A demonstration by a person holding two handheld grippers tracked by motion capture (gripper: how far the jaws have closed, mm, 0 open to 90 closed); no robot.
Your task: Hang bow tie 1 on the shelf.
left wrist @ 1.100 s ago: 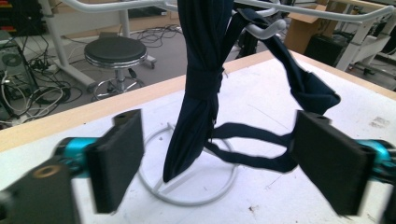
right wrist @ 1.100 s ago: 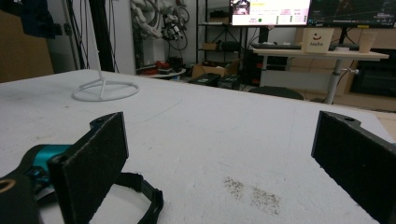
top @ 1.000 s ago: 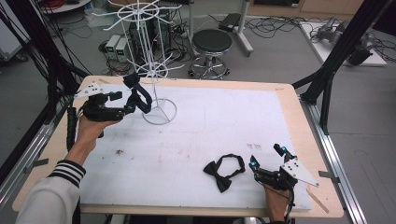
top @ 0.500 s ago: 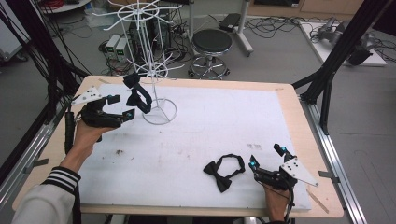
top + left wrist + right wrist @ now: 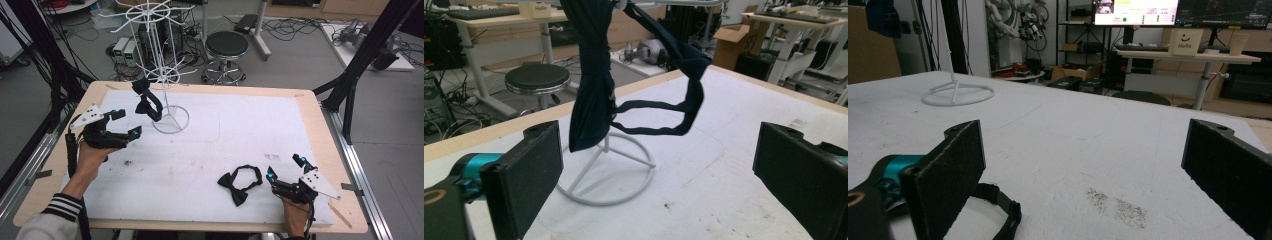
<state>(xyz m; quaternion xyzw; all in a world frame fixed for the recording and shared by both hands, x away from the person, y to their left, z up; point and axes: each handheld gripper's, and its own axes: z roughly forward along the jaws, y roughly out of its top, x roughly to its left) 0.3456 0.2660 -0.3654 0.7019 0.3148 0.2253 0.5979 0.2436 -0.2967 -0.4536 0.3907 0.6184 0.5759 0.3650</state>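
High view: my left tongs (image 5: 125, 123) stand released, just beside the dark bow tie (image 5: 146, 102) hanging on the white wire rack (image 5: 161, 75) at the far left of the table (image 5: 300, 100). The jaws have just been opening; nothing is pinched between them. A second bow tie (image 5: 241, 182) lies flat on the white mat near the front edge, just left of my right tongs (image 5: 286, 169), which rest there spread wide and apart from it.

Left gripper view: the hung tie (image 5: 594, 85) drapes from a rack arm, its strap looping to the right, rack base ring (image 5: 609, 175) below. Both pads stand clear of the cloth. Judgement: the hang looks done; back out level and slowly so no pad snags the strap loop and drags the tie off.

Right gripper view: jaws wide, empty; the strap (image 5: 998, 210) of the lying tie shows at the lower left pad. Judgement: for the next pick, take the knot rather than the loose strap, so the tie lifts without swinging.
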